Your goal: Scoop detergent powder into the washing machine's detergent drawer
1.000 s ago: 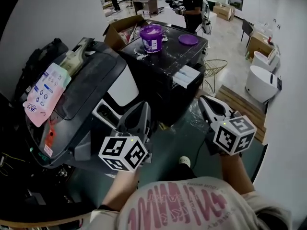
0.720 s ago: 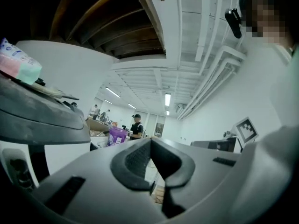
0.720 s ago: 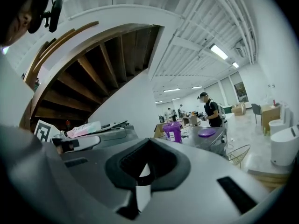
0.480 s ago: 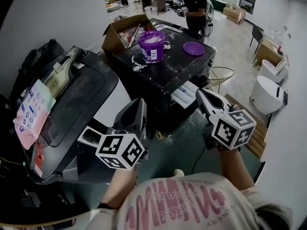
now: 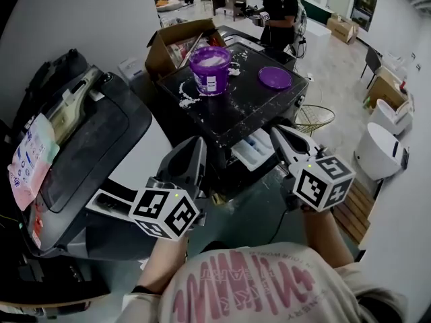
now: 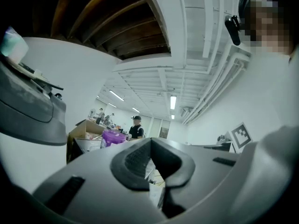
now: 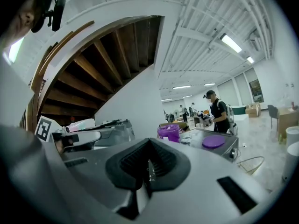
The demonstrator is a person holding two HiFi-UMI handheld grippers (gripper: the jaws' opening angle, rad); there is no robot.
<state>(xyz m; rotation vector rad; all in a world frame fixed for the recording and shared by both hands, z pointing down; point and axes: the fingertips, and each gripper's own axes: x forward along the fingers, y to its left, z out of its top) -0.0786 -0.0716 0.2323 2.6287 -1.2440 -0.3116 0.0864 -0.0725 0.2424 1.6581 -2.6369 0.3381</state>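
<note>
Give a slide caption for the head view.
Left gripper and right gripper hover near open detergent drawer; purple tub stands on washer.

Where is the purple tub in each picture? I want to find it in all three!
Head view: the purple tub is near the top, in the middle.
Left gripper view: it is small, left of the middle.
Right gripper view: it is small, just right of the middle.
Shared landmark: the person in black stands beyond the tub, to its right, in all three views.
</note>
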